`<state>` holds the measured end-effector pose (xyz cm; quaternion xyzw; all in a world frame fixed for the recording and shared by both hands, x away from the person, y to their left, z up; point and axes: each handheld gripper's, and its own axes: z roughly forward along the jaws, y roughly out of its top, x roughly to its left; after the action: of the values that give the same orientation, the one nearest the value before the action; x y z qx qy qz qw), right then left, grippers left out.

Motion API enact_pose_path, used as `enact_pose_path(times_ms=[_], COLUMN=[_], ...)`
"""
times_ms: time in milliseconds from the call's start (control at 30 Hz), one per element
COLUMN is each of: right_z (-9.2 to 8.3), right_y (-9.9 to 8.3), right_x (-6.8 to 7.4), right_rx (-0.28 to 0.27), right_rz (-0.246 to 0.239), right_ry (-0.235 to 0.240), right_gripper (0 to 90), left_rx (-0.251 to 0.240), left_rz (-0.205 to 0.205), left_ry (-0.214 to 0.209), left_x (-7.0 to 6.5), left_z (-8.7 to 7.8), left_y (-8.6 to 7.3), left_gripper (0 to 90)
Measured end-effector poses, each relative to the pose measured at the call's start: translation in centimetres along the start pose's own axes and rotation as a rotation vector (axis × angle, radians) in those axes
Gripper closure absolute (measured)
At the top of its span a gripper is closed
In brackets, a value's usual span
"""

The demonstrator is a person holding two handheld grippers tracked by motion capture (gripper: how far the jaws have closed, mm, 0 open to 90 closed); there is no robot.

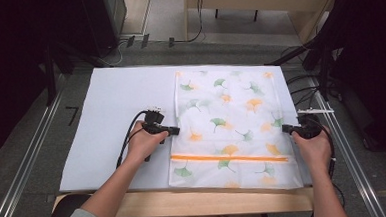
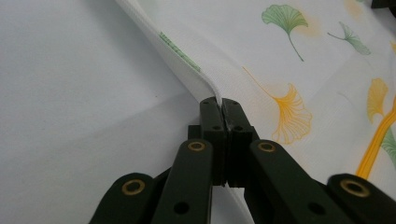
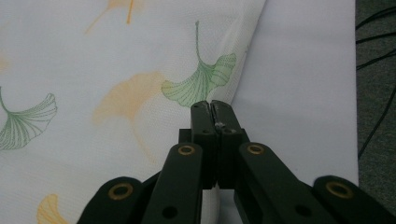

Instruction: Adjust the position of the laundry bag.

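Note:
A white cloth (image 1: 231, 116) printed with green and orange ginkgo leaves and one orange stripe lies flat on the pale table cover (image 1: 120, 102). My left gripper (image 1: 176, 131) sits at the cloth's left edge, a little above the stripe. In the left gripper view its jaws (image 2: 222, 100) are shut on the cloth's hem (image 2: 187, 60), which rises slightly into them. My right gripper (image 1: 284, 129) is at the cloth's right edge, level with the left one. In the right gripper view it (image 3: 211, 105) is shut on the cloth (image 3: 93, 70) beside a green leaf.
The pale cover ends at a wooden table edge (image 1: 186, 201) in front. Metal rails (image 1: 28, 157) run along both sides of the table. Black cables (image 1: 305, 82) lie on the floor at the right, also seen as cables (image 3: 378, 70) past the cover's edge. Wooden furniture (image 1: 255, 0) stands behind.

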<state>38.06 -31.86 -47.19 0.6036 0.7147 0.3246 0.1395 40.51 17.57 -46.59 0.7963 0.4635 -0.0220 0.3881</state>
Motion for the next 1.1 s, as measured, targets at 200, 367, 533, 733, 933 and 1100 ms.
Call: enact_pose_path(times_ms=[200,367,533,733,933,1100], right_z=[0.0,-0.1,0.0,0.0,0.1,0.5], right_y=[0.0,0.0,0.0,0.1,0.4,0.8], right_x=[0.0,0.1,0.4,0.8,1.6,2.7], right_rx=[0.005,0.005,0.017,0.019,0.015,0.019], right_rz=[0.002,0.009,-0.002,-0.007,-0.016,-0.037], right_ry=[0.015,0.032,0.043,0.053,0.068,0.090], right_gripper=[90.0,90.0,90.0,90.0,90.0,90.0], left_rx=[-0.004,-0.005,-0.007,-0.002,-0.001,0.006], left_rz=[-0.019,-0.025,-0.033,-0.036,-0.051,-0.066], left_ry=[-0.012,-0.012,-0.014,-0.017,-0.021,-0.017], left_x=[0.2,0.3,0.6,1.1,1.7,2.6], left_z=[-0.4,-0.7,-1.1,-1.6,-2.5,-3.7], left_y=[0.1,0.1,0.1,0.1,0.0,-0.4], left_gripper=[90.0,90.0,90.0,90.0,90.0,90.0])
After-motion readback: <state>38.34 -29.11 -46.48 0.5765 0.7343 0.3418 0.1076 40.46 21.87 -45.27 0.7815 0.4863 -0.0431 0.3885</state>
